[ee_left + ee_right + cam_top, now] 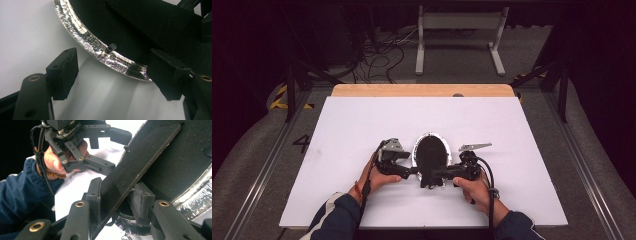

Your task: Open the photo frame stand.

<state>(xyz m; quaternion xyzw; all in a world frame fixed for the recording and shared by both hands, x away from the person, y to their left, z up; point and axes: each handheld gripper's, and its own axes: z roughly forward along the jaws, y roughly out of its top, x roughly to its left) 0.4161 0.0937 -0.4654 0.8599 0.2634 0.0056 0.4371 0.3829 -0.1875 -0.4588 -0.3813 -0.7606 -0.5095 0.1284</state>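
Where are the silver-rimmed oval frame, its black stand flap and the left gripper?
Silver-rimmed oval frame [100, 47]: left gripper view, shiny rim.
Black stand flap [140, 162]: right gripper view, flat face.
Left gripper [409, 171]: high view, between jaw tips.

In the right gripper view we see the flat black strap [140, 165] run off the upper right edge, covering much of the round black silver-rimmed object [195, 192]. In the high view, what that object [430, 150] is stays too small to tell.

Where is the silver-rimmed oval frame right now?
In the high view, the silver-rimmed oval frame lies near the middle of the white table, between the left hand-held gripper and the right hand-held gripper.
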